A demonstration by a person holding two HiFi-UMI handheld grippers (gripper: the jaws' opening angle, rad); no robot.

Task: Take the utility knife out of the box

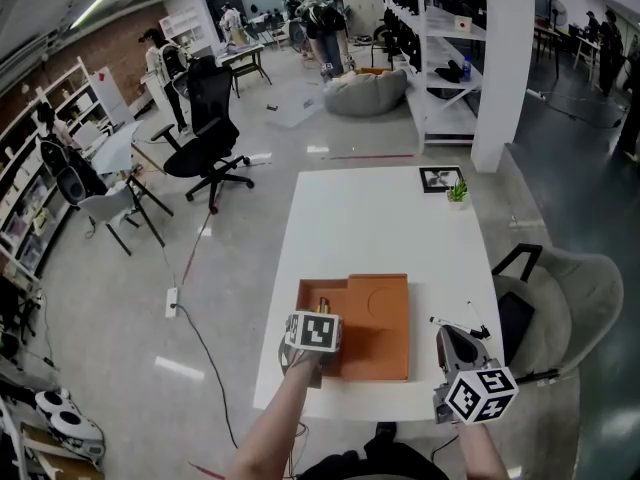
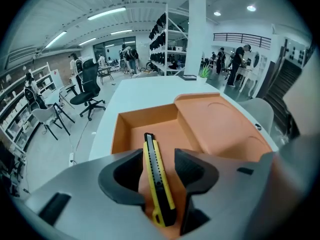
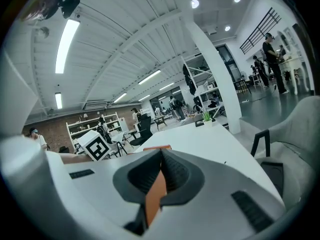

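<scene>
Utility knife (image 2: 157, 176) betw. L gripper (image 2: 159, 158) jaws — apart.

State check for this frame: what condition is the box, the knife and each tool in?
box: open-topped, flat on the table.
knife: lying in the box's compartment, between the left tool's jaws.
left tool: open, jaws either side of the knife, not clamped.
right tool: shut, off to the side of the box.
</scene>
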